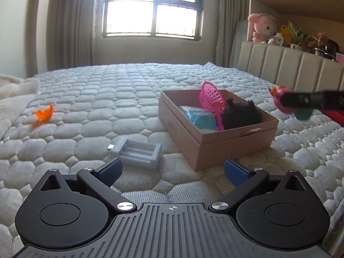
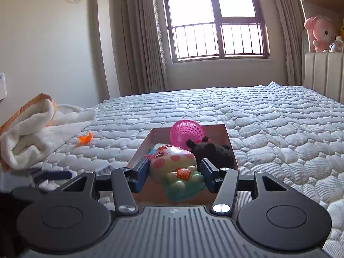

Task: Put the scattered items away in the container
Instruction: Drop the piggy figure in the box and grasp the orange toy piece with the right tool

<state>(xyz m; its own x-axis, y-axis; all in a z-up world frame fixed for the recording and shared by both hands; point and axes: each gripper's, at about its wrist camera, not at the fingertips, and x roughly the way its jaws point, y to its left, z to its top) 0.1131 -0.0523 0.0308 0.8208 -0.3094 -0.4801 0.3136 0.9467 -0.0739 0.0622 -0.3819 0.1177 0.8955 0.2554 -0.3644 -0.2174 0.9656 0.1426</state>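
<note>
A cardboard box (image 1: 238, 137) stands on the quilted bed, holding a pink mesh basket (image 1: 211, 99), a black plush toy (image 1: 240, 114) and a blue packet (image 1: 200, 118). My left gripper (image 1: 172, 169) hangs open and empty just before the box; a grey battery charger (image 1: 137, 151) lies right ahead of its left finger. An orange plastic piece (image 1: 44, 112) lies far left. My right gripper (image 2: 175, 176) is shut on a pink and green cat toy (image 2: 175, 169), near the box (image 2: 142, 148). In the left wrist view that gripper (image 1: 288, 102) reaches in from the right with the toy.
A white blanket (image 2: 36, 126) is bunched at the bed's left edge over an orange-patterned bag (image 2: 32, 103). A padded headboard (image 1: 290, 64) with plush toys on a shelf (image 1: 262, 28) stands to the right. The window wall lies beyond the bed.
</note>
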